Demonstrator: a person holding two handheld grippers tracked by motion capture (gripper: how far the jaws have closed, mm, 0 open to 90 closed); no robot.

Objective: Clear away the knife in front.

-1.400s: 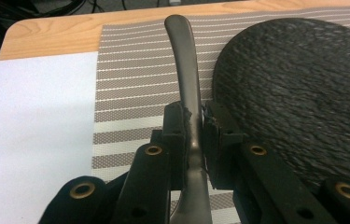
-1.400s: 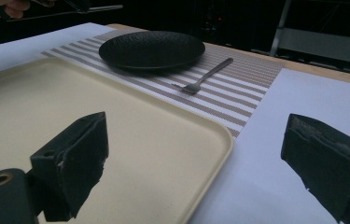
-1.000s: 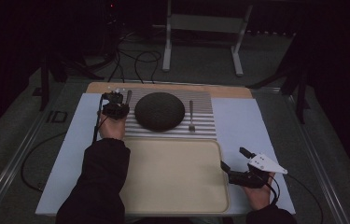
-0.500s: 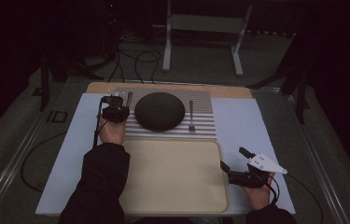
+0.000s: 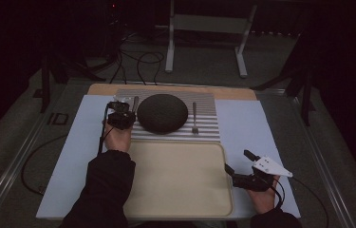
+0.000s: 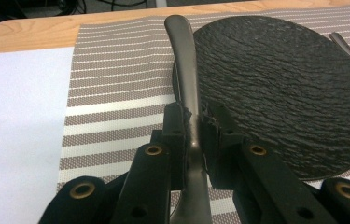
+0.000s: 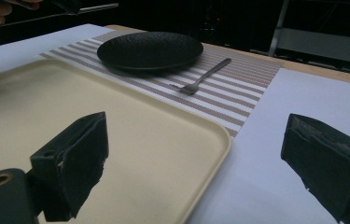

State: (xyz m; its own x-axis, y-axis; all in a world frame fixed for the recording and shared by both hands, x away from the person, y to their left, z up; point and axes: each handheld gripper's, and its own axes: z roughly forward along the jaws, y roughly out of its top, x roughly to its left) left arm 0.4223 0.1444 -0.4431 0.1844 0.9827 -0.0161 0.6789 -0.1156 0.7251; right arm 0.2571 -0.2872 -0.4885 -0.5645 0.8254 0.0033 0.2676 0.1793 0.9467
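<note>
My left gripper (image 5: 129, 110) (image 6: 195, 123) is shut on the shaft of a dark metal utensil (image 6: 185, 60) (image 5: 135, 102). Its rounded end points away from me, along the left edge of the black textured plate (image 5: 162, 113) (image 6: 294, 88). Which kind of utensil it is I cannot tell. The plate rests on a striped placemat (image 5: 204, 130) (image 6: 116, 84). A fork (image 5: 194, 116) (image 7: 205, 77) lies on the mat to the right of the plate. My right gripper (image 5: 238, 161) (image 7: 196, 154) is open and holds nothing, at the right rim of the cream tray (image 5: 175, 180) (image 7: 210, 140).
A pale blue sheet (image 5: 242, 128) covers the table under the mat and tray, and a wooden edge (image 5: 175, 88) shows at the far side. Cables (image 5: 38, 156) trail off the table's left. Beyond the table stand dark floor and a metal frame (image 5: 204, 28).
</note>
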